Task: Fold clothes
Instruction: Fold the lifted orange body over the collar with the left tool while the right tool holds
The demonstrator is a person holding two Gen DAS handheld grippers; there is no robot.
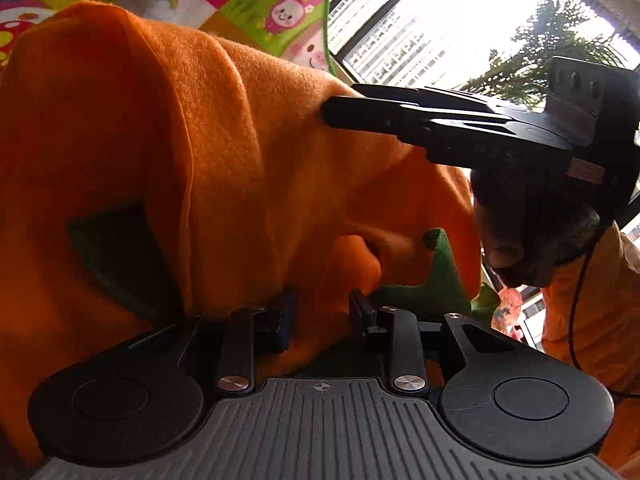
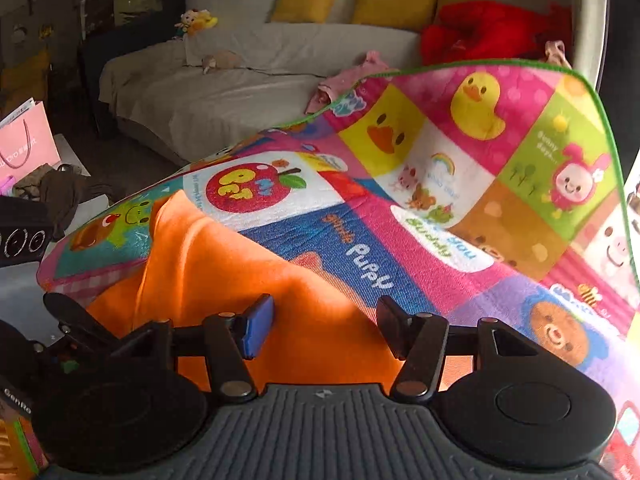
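Observation:
An orange fleece garment [image 1: 140,140] is heaped on a colourful play mat [image 2: 440,200] and fills most of the left wrist view. It carries a dark patch [image 1: 112,256] and a green felt piece [image 1: 440,276]. My left gripper [image 1: 322,312] is low in the cloth. Its jaws stand a little apart with a slack orange fold between them, and the blue pad [image 1: 286,320] shows bare. My right gripper [image 2: 326,328] is open above the garment [image 2: 240,280] with nothing pinched. Seen side-on, the right gripper [image 1: 326,114] has its tips at the crest of the heap, and a hand [image 1: 516,240] holds it.
A sofa with a beige cover [image 2: 240,80] stands beyond the mat, with yellow cushions [image 2: 392,4], a red garment [image 2: 480,36] and a pink garment [image 2: 352,76] on it. A pink bag [image 2: 24,148] is at the left. A bright window [image 1: 440,20] lies behind the right gripper.

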